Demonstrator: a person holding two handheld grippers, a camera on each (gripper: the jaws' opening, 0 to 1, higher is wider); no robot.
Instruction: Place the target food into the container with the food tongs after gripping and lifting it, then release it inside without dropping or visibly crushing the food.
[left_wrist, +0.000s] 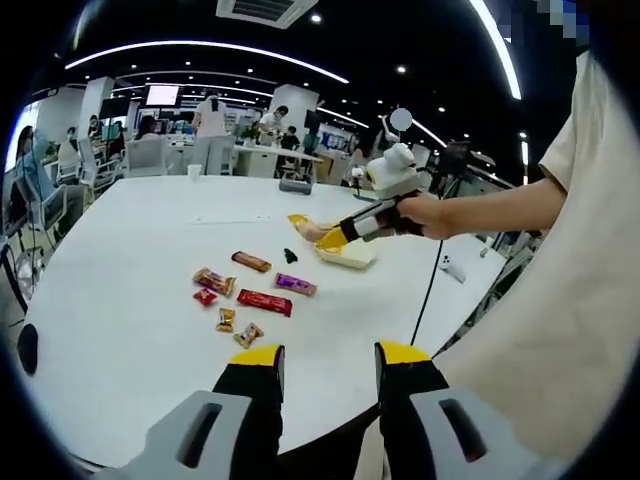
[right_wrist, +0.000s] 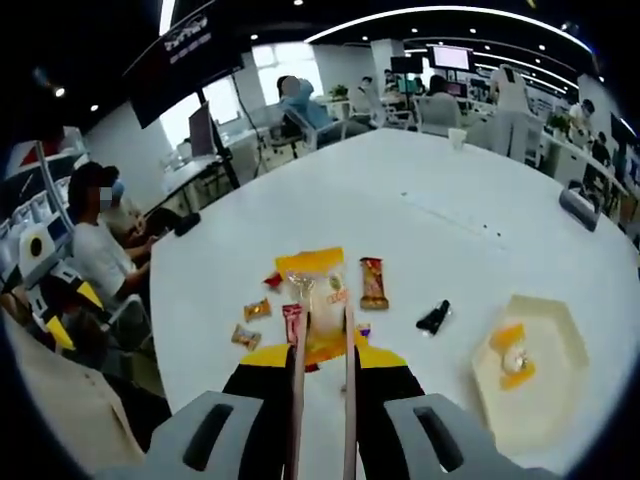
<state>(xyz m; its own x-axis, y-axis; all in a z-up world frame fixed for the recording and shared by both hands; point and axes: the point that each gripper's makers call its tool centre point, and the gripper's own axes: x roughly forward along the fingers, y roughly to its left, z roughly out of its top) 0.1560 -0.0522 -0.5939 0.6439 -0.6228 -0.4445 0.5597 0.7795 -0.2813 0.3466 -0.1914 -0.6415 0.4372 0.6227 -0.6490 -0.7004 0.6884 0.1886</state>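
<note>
Closest in, the right tool (right_wrist: 322, 368) has its yellow-tipped jaws squeezed onto a pair of metal tongs (right_wrist: 321, 395), and the tong tips pinch an orange snack packet (right_wrist: 316, 288), lifted clear of the white table (right_wrist: 400, 200). In the left gripper view the same packet (left_wrist: 305, 228) hangs at the tip of that tool (left_wrist: 352, 226), right at the container (left_wrist: 347, 251). The left tool (left_wrist: 330, 358) sits idle near the table's near edge, jaws spread and holding nothing.

So, as I read it, the pick-and-lift is done and this is the carry. The pale, angular container (right_wrist: 530, 368) sits toward the table's right edge in the right gripper view, with one orange-and-white item (right_wrist: 511, 357) already inside. The next move calls for swinging the packet over the container's rim, lowering it inside, then easing the squeeze so the tongs open gently rather than letting it fall.

The packet looks flat and glossy, orange with a clear window in the middle; it hangs upright with no visible crumpling, though the exact grip point is hard to make out. Other wrapped sweets (left_wrist: 264, 301) lie scattered mid-table, with a small black object (right_wrist: 433, 317) lying between them and the container.
</note>
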